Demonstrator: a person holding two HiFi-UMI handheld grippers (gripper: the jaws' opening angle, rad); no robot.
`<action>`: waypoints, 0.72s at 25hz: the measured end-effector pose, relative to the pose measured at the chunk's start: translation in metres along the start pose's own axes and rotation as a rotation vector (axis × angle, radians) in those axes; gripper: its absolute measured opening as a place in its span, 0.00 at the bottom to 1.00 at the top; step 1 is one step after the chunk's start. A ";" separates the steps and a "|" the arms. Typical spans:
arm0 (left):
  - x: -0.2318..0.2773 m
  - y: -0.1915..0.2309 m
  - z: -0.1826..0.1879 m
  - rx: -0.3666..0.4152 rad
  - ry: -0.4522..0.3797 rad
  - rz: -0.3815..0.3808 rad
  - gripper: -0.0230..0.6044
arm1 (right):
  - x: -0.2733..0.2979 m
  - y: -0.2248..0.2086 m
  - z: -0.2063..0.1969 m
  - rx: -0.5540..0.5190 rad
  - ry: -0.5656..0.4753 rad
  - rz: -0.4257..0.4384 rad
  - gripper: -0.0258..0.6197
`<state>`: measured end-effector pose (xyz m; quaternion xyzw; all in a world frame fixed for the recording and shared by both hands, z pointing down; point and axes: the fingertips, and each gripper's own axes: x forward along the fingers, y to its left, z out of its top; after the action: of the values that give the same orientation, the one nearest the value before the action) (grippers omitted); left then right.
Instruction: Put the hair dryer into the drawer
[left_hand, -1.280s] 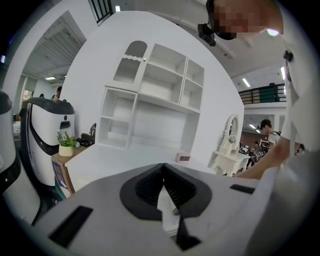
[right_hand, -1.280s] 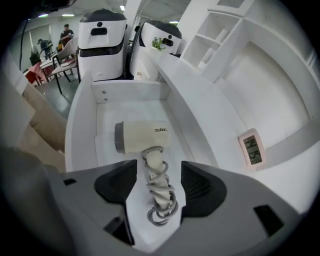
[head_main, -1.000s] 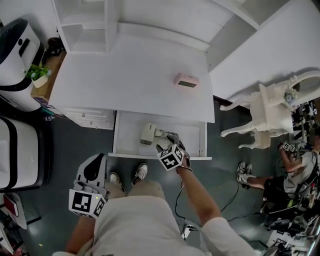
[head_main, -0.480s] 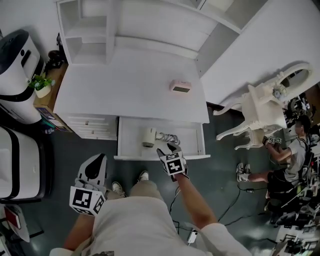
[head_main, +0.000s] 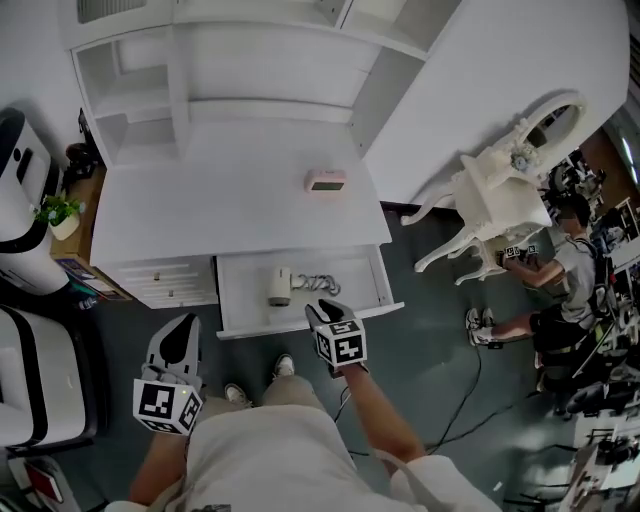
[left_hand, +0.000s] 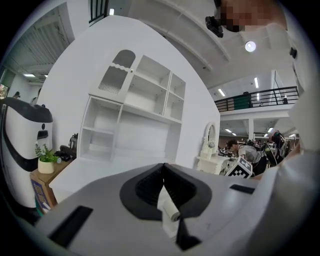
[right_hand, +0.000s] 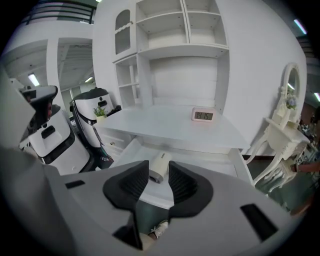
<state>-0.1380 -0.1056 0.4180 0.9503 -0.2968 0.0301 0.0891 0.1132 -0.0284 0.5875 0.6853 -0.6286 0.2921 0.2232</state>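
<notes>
**White dryer lies in open drawer, both grippers empty**

White hair dryer (head_main: 279, 287) lies on its side inside the open drawer (head_main: 240, 300), left of the middle. Its grey cord (head_main: 318, 285) is bunched just to the right of it, also in the drawer. The drawer is pulled out from under the right part of the white surface (head_main: 200, 215). A pink clock (head_main: 327, 181) stands on the surface, towards its right edge. White shelves (head_main: 260, 70) rise at the back of the surface.

Right gripper (head_main: 323, 311) hangs over the drawer's front edge, near the dryer but apart from it. In the right gripper view its fingers (right_hand: 125, 187) stand partly apart and are closing. Nothing is between them; the dryer shows beyond the gap, down in the drawer.

Left gripper (head_main: 185, 330) is well left of the drawer, in front of the small closed drawers, touching nothing. In the left gripper view its fingers (left_hand: 145, 187) meet at the tips and grip nothing. A white bit shows through the gap lower down; can't tell what it is.

A plant (head_main: 57, 211) sits left of the surface. A white carved chair (head_main: 490, 200) stands to the right. Past it, another person (head_main: 570, 275) is at the right edge of the head view.
</notes>
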 end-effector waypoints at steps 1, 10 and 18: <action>0.002 0.000 0.002 0.001 -0.004 -0.005 0.06 | -0.004 -0.001 0.002 0.023 -0.016 -0.003 0.25; 0.023 -0.001 0.016 0.017 -0.025 -0.011 0.06 | -0.031 -0.025 0.030 0.184 -0.139 -0.051 0.06; 0.041 -0.007 0.034 0.036 -0.050 0.015 0.06 | -0.061 -0.057 0.082 0.233 -0.278 -0.016 0.06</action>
<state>-0.0997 -0.1293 0.3881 0.9499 -0.3056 0.0125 0.0642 0.1769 -0.0333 0.4895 0.7454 -0.6097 0.2638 0.0555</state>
